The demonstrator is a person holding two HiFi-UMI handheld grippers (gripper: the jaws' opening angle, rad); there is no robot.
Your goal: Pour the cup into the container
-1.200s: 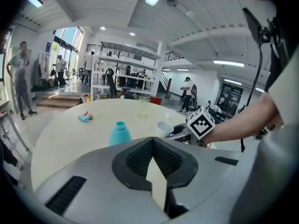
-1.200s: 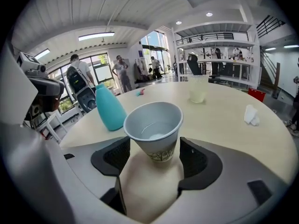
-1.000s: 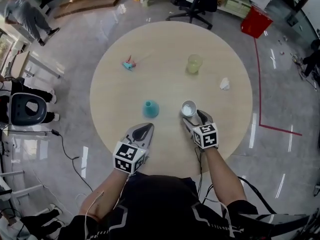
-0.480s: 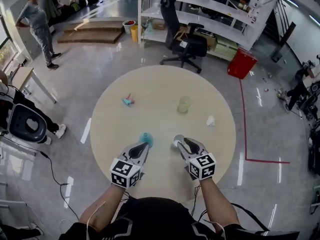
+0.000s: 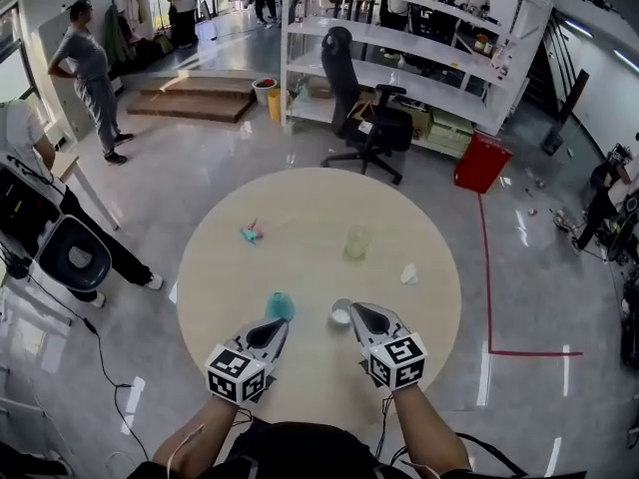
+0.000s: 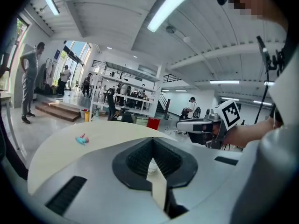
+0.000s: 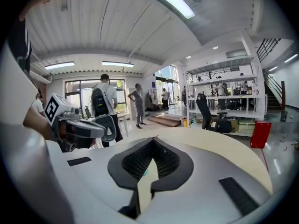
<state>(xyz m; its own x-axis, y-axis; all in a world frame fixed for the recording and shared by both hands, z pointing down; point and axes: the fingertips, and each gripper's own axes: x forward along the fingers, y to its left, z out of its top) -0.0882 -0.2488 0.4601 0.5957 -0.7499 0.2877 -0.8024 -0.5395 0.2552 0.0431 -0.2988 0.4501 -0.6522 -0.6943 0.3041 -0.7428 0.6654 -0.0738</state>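
A person stands at a round, pale wood-grain table on a glossy grey floor, a moulded grey two-jaw gripper in each hand, each topped by a cube of black-and-white square markers; the left gripper has its ribbed black pads clenched together on nothing; the right gripper has just been closing its jaws, which now meet with nothing between them.

The small white round cup stands upright on the tabletop, free of both tools, just beside the right gripper's tip and between the two grippers; the squat teal container, matte and opaque, sits on the table just ahead of the left gripper's tip, near the cup but apart from it.

Farther across the table stand a translucent yellow-green tumbler, a crumpled white scrap of paper to its right, and a small teal-and-pink object towards the left edge, too small to identify; beyond the table are a black swivel office chair, white open shelving and a red bin.
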